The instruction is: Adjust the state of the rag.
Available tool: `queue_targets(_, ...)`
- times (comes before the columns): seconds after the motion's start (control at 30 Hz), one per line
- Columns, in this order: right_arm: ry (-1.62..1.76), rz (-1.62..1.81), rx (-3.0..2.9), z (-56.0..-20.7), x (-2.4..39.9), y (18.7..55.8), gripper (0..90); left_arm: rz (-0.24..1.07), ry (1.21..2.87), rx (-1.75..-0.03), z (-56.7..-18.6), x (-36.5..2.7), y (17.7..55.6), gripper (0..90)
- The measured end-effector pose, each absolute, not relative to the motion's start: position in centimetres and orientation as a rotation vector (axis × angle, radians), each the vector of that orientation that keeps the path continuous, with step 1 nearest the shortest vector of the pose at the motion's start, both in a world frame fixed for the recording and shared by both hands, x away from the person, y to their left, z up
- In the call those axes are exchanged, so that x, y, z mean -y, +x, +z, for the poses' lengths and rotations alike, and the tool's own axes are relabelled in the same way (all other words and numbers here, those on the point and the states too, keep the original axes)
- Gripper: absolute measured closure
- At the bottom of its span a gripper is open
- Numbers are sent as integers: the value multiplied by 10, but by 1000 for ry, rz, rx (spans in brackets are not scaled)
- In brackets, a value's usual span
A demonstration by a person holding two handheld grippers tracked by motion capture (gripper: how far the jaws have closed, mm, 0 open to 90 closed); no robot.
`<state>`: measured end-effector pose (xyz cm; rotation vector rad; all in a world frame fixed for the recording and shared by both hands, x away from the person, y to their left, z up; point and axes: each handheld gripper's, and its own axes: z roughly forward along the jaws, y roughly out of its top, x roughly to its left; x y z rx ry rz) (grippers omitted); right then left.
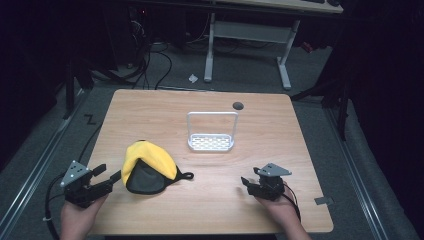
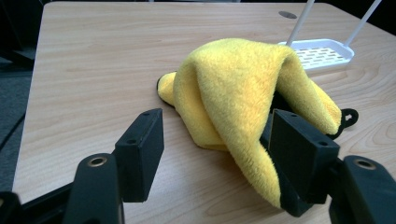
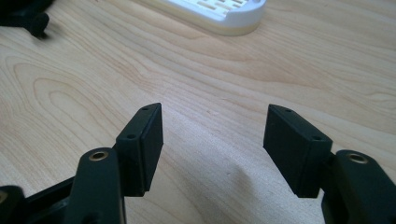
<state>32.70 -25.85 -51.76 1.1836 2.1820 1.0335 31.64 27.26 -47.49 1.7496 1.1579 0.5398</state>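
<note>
The cloth (image 1: 148, 167) is a yellow fleece heap over a dark underside with a black loop, on the table's (image 1: 210, 210) left half, near the white rack (image 1: 211, 142). Your left gripper (image 1: 106, 175) is wide open; a yellow fold drapes against its right jaw, unclamped. Your right gripper (image 1: 245, 181) is open, empty, over bare wood.

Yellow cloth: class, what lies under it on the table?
Under the yellow cloth a black item with a small loop sticks out; its covered part, and anything else beneath, cannot be seen.
</note>
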Motion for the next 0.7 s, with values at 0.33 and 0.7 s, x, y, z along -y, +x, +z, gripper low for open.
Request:
queue_targets(0.33, 1223, 1045, -2181, -515, 257, 327, 250, 481, 1786, -1107, -459, -248, 342, 361)
queue_targets(0.7, 1209, 1080, -2173, -510, 258, 327, 209, 463, 1927, -1129, -457, -219, 380, 352)
